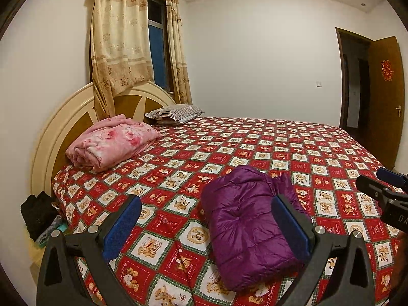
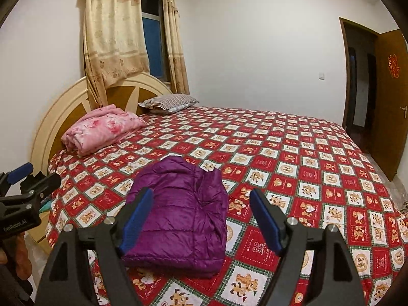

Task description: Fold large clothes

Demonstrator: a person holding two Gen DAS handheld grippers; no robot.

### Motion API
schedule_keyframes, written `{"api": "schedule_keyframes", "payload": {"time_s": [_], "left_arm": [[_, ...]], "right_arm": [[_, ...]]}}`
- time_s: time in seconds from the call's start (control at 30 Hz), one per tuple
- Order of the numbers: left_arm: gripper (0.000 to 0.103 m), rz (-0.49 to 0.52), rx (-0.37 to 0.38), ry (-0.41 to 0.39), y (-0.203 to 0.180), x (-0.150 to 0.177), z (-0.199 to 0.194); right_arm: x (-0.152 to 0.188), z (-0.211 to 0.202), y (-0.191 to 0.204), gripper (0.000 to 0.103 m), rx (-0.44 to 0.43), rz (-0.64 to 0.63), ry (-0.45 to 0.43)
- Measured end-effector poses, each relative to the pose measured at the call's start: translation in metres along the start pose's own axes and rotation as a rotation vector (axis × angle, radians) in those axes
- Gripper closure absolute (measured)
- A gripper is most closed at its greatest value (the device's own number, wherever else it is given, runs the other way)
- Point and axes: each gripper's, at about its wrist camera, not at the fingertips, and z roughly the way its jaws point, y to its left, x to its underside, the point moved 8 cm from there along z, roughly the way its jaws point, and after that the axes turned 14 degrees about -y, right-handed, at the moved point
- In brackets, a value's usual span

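Note:
A purple puffer jacket (image 1: 250, 227) lies folded into a compact bundle on the bed's red patterned sheet (image 1: 280, 148), near the front edge. It also shows in the right wrist view (image 2: 181, 216). My left gripper (image 1: 206, 219) is open and empty, held above the bed with its right finger over the jacket's right side. My right gripper (image 2: 201, 216) is open and empty, raised above the jacket with its left finger over the jacket's left part. Each gripper shows at the edge of the other's view.
A folded pink floral blanket (image 1: 112, 142) and a striped pillow (image 1: 176, 113) lie by the headboard (image 1: 51, 132). Dark clothes (image 1: 38, 214) are piled on the floor at the left. A curtained window (image 1: 155, 40) is behind, an open door (image 1: 385, 102) at the right.

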Motion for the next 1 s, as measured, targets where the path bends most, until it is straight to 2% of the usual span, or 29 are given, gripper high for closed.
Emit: {"api": "schedule_keyframes", "payload": {"time_s": [1.0], "left_arm": [[0.001,-0.001,-0.005,0.01,0.0006,0.0027,0.0044]], "right_arm": [[0.0037,-0.0025,0.0061,0.022,-0.004,0.009,0.013]]}}
